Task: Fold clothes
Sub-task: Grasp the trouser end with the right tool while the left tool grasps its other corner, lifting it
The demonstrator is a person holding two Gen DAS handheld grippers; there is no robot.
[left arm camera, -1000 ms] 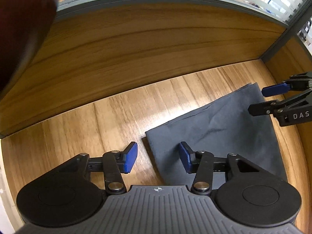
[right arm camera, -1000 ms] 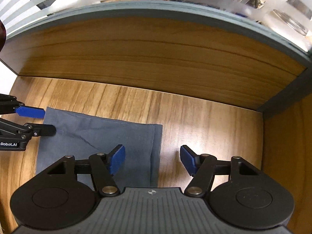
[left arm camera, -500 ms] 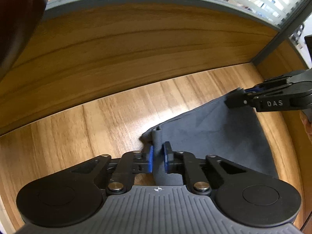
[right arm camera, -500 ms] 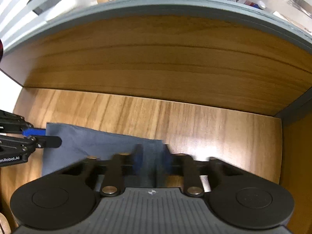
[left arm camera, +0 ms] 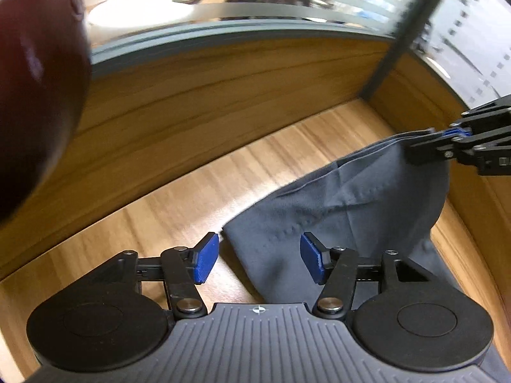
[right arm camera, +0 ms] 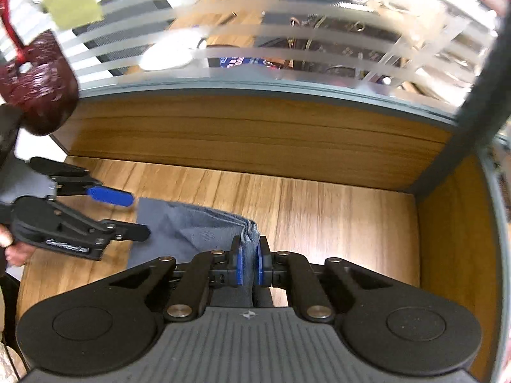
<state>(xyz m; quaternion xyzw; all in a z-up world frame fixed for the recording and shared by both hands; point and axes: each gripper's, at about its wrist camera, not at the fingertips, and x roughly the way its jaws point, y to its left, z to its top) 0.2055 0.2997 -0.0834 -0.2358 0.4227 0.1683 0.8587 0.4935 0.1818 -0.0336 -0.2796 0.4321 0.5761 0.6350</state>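
The right gripper has its jaws pressed together on a bunched corner of the grey cloth, several layers gathered between the blue pads and lifted off the wooden desk. In the left wrist view that same right gripper shows at the far right, with the cloth's edge hanging from it in a taut, slanting line. The left gripper has its jaws spread wide; the near-left corner of the cloth lies between and just beyond its pads, not pinched. From the right wrist view the left gripper hovers at the cloth's left edge, fingers apart, one above and one below the edge's level.

The cloth looks thin, soft and light: it sags in a curve from the raised corner, shows stitched seams and stacked layer edges, and keeps no shape of its own. I judge it will drape and slide rather than hold a crease, so a grip on one layer alone would let the rest slip. The sound places to take hold are the corners and hemmed edges, catching all layers at once. The loose near-left corner is the evident place for the open left jaws.

A dark red object hangs at the far left by the wooden partition.
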